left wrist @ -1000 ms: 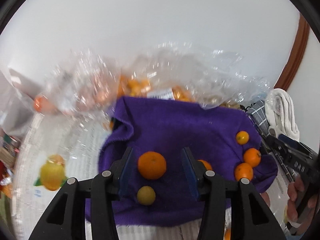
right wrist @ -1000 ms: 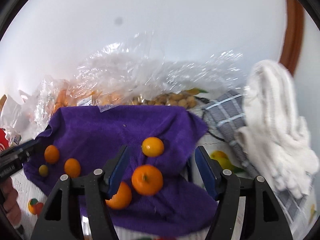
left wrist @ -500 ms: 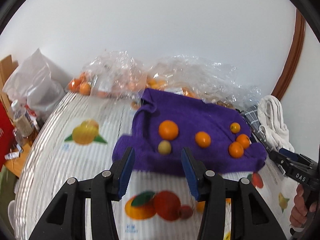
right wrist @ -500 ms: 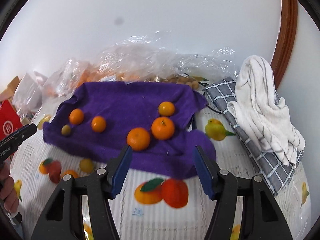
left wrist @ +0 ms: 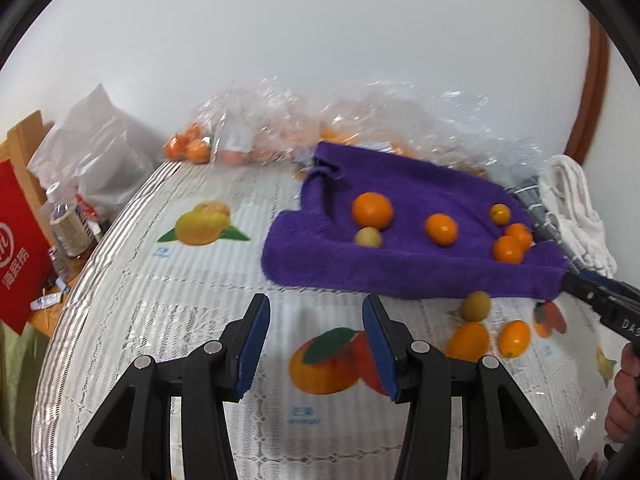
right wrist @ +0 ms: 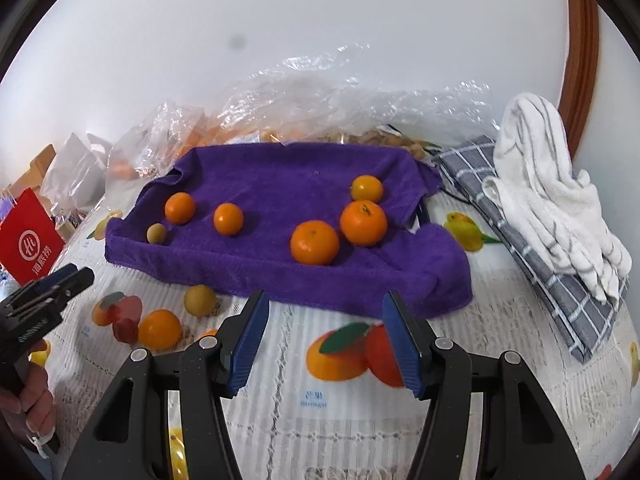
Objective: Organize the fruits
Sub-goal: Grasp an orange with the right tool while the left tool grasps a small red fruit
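1. We are holding both the left gripper [left wrist: 316, 342] and right gripper [right wrist: 324, 344] with jaws apart, gripping nothing.
2. We are targeting loose fruits [right wrist: 160, 329] lying beside the purple towel [right wrist: 280, 276]; approach low, straddling one fruit.

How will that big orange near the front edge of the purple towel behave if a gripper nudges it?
The big orange is round, so it would probably roll. The purple towel looks soft and rumpled, which may slow it. It sits close to another orange, so a push could well knock that one too.
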`<state>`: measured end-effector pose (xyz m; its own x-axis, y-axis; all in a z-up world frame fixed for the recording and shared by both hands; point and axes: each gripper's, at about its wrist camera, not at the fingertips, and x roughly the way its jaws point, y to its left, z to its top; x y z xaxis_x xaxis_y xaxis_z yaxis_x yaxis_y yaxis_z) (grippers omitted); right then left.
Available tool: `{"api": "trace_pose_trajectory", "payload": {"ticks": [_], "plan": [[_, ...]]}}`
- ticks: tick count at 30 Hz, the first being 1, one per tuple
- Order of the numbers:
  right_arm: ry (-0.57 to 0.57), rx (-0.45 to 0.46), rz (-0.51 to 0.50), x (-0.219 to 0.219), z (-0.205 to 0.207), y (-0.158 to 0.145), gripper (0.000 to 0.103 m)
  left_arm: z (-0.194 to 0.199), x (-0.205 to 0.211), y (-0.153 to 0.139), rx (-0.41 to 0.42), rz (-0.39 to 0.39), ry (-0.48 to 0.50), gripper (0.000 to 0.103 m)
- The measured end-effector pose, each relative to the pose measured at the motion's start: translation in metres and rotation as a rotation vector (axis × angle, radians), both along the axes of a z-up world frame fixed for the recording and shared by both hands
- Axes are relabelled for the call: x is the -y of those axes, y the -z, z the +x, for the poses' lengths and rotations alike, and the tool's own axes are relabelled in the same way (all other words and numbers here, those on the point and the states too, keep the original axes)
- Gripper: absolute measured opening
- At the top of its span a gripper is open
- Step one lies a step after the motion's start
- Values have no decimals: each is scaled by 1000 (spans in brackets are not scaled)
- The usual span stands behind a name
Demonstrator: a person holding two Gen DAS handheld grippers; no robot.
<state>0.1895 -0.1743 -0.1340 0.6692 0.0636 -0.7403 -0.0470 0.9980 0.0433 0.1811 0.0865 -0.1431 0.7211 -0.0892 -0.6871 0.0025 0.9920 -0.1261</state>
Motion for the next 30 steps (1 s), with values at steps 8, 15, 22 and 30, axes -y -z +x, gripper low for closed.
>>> {"api": "trace_pose_trajectory", "payload": {"ticks": [8,15,22,30], "plan": [[-36,-18,116,6,2,32,50,2,-3,8,-13,-28,-16,46],[-128,-21,153,-15,-6,26,50,2,-6,8,-17,-85,-7,46],[-185,-80,171,-42,-7,43,50,2,-10,6,-16,-124,-10,46],[-271,-77,113,-65,-13,48,33,1,-2,6,-9,-105,19,46]]}}
